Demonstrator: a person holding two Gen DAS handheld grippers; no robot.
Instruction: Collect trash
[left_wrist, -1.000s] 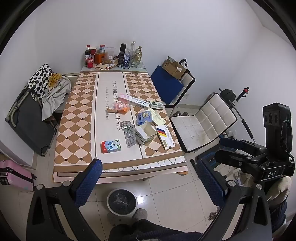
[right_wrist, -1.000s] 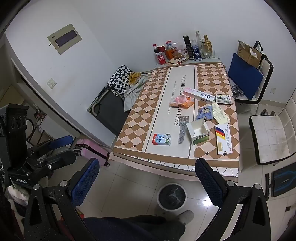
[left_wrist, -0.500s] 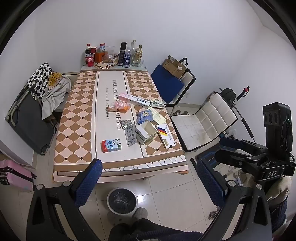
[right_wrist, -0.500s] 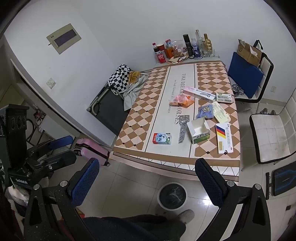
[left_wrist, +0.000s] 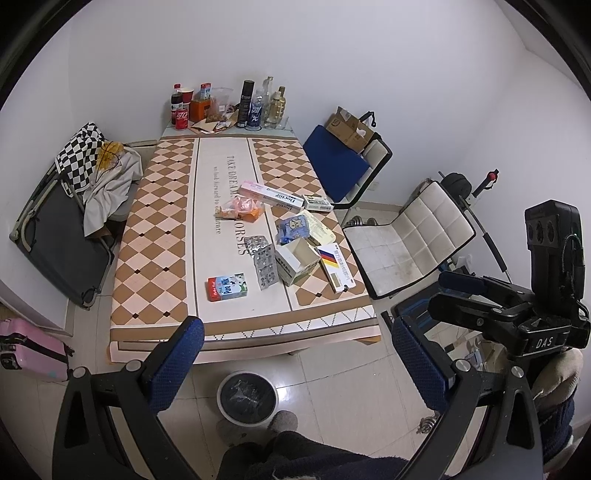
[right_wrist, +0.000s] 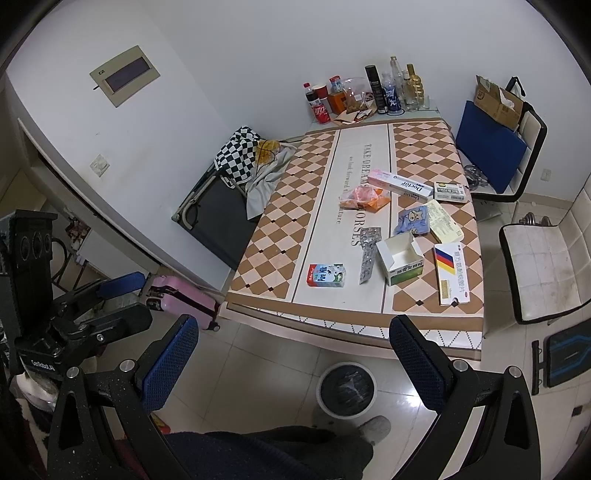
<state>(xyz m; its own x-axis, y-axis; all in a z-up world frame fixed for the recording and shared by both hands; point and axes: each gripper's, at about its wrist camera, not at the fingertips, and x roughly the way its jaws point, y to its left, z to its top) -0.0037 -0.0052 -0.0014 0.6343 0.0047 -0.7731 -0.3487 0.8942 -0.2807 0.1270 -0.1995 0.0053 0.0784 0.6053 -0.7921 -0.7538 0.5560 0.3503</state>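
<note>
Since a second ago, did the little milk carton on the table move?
No. The milk carton still lies beside the pill strips, just as far from the table edge as before. Only the cameras shifted slightly.

Glossy floor tiles (left_wrist: 332, 373), matt printed tablecloth (left_wrist: 159, 258), foil blister packs (left_wrist: 264, 264), open cardboard box (left_wrist: 297, 260), textured blue finger pads (left_wrist: 177, 363).
</note>
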